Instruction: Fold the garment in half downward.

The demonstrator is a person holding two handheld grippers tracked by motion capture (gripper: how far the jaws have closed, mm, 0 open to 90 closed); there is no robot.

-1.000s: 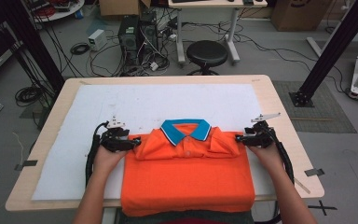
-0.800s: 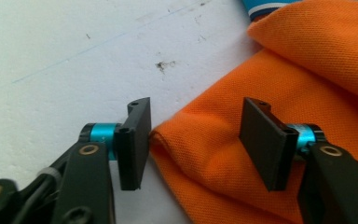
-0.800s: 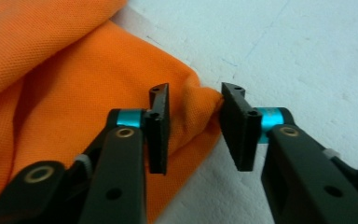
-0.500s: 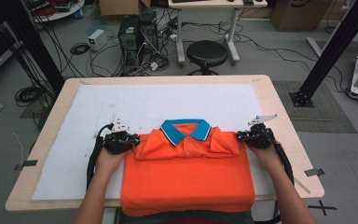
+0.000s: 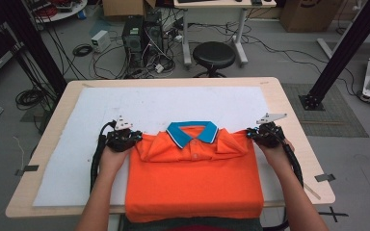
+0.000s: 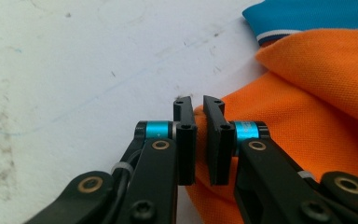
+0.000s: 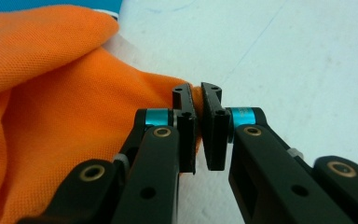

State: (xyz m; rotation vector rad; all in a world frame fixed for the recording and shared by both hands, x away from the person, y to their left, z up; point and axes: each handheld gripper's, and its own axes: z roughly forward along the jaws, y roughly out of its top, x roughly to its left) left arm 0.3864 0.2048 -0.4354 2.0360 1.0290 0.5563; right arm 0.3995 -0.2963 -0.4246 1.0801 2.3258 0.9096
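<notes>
White padding [image 5: 125, 106] is covering the wooden table [image 5: 289, 101], with a black stool [image 5: 214, 54] and tangled cables sitting on the floor at the top of the frame. Lying in the lower centre of the high view is an orange polo shirt [image 5: 192, 183], folded into a neat rectangle with its sleeves tucked in and its blue collar [image 5: 191, 132] pointing away from me. I am clenching my left gripper [image 6: 198, 135] on the shirt's upper left corner, a fold of orange knit pinched between its jaws. My right gripper [image 7: 197, 126] is likewise grasping the upper right corner. Both have just been closing onto the cloth.
</notes>
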